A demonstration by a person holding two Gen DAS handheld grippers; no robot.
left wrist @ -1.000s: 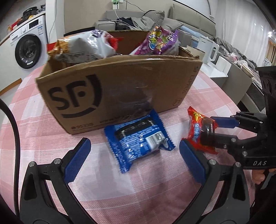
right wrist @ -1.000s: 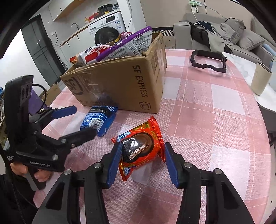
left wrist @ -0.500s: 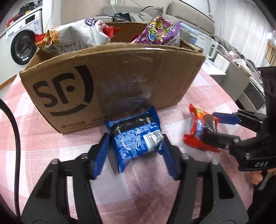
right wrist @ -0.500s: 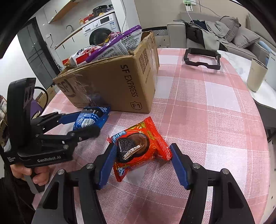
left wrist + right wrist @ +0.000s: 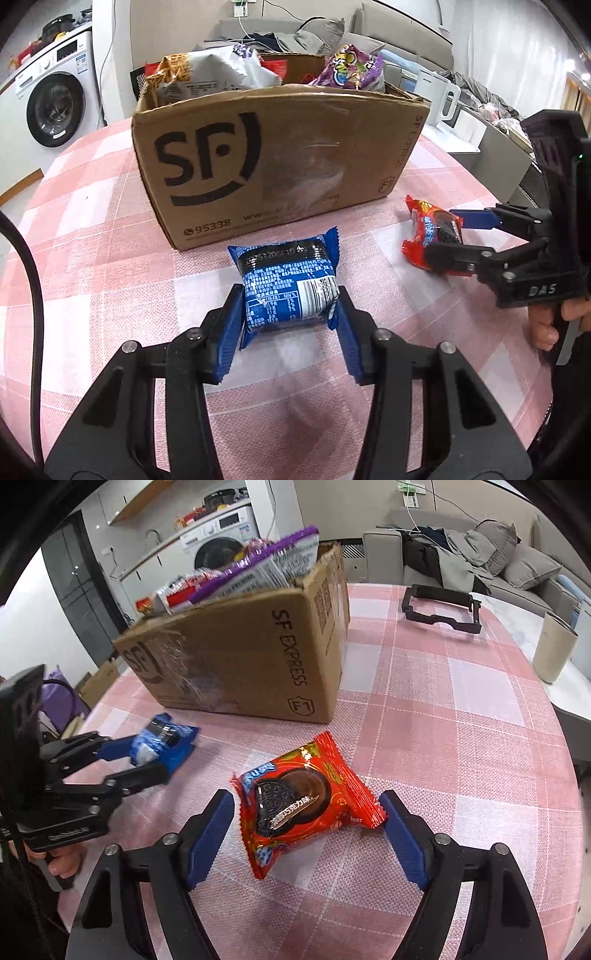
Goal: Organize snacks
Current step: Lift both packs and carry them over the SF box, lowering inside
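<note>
Worktop in pink check carried everything. In the left wrist view, the left claw at lower centre was closing, its blue pads pressed against the blue snack pack, just below the cardboard box of snacks. In the right wrist view, the right claw at lower centre was opening, released, with the red snack pack lying flat between its pads.

You had a pink-and-white checked tablecloth under a plain brown cardboard box printed in black. Your blue-and-white foil snack packet sat between blue pads; the other crinkled wrapper was red-orange.
</note>
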